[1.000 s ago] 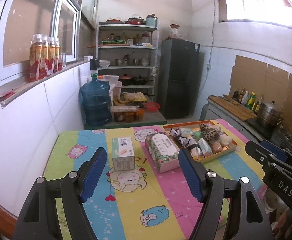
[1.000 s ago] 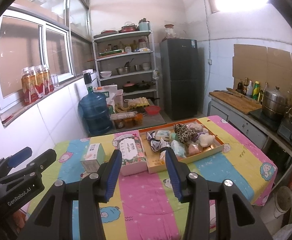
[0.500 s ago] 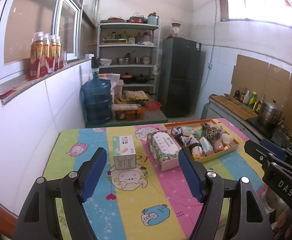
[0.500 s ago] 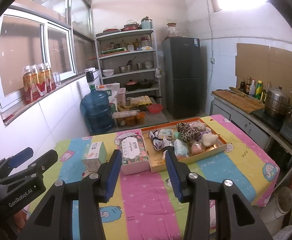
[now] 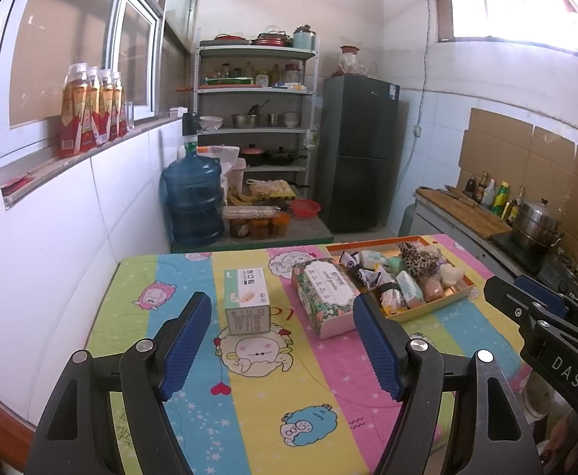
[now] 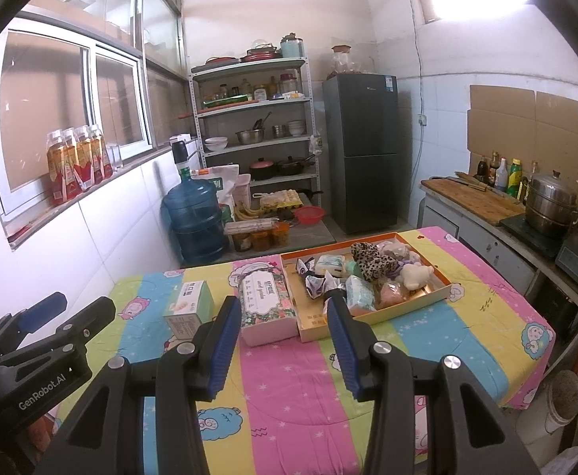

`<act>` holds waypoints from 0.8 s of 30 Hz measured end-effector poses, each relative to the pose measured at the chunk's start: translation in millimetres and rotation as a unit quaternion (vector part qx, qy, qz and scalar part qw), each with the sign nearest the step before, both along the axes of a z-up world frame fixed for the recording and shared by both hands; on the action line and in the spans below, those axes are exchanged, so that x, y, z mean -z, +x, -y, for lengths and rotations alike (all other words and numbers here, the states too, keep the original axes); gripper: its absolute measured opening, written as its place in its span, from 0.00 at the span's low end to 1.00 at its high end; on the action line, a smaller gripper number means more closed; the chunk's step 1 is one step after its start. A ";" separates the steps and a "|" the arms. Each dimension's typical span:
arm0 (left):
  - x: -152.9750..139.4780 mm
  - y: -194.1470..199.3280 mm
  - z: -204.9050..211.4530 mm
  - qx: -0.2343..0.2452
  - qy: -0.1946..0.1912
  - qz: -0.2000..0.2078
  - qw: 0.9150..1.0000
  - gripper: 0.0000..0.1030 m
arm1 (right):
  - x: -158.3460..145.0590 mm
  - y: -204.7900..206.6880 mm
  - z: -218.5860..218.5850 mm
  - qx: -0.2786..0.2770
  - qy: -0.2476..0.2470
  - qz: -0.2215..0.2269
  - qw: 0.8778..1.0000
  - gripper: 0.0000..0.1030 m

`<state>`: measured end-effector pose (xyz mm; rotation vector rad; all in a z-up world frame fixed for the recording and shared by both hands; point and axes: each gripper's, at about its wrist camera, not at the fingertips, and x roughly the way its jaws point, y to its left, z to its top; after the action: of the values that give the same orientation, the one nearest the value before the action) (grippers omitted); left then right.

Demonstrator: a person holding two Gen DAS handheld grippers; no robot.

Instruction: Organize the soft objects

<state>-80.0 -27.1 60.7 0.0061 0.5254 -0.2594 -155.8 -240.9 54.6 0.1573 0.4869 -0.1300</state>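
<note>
tray of soft items (image 6: 427, 297): beyond both jaws, untouched | both jaws: apart, empty

Left hand-held gripper (image 5: 281, 340): jaws wide apart, blue pads (image 5: 187, 340) facing each other, nothing between them, tilted slightly downward above the surface. Right hand-held gripper (image 6: 283, 346): jaws partly apart, narrower gap than left, also empty, same downward tilt. Each shows at the edge of the other's view, side by side.
</note>
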 end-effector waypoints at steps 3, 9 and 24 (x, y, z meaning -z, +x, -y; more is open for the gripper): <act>-0.1 -0.2 0.1 0.000 0.000 0.000 1.000 0.73 | 0.0 0.0 0.4 0.000 0.000 -0.001 1.000 0.44; -0.1 -0.3 0.4 0.000 0.000 0.000 1.000 0.73 | -0.1 -0.1 0.6 0.000 0.000 -0.001 1.000 0.44; 1.0 -1.2 0.3 0.001 -0.001 -0.001 1.000 0.73 | 1.8 0.1 -0.1 0.002 0.000 -0.002 1.000 0.44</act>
<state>-81.2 -27.4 59.7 0.0047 0.5279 -0.2624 -155.7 -240.8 52.8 0.1589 0.4906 -0.1336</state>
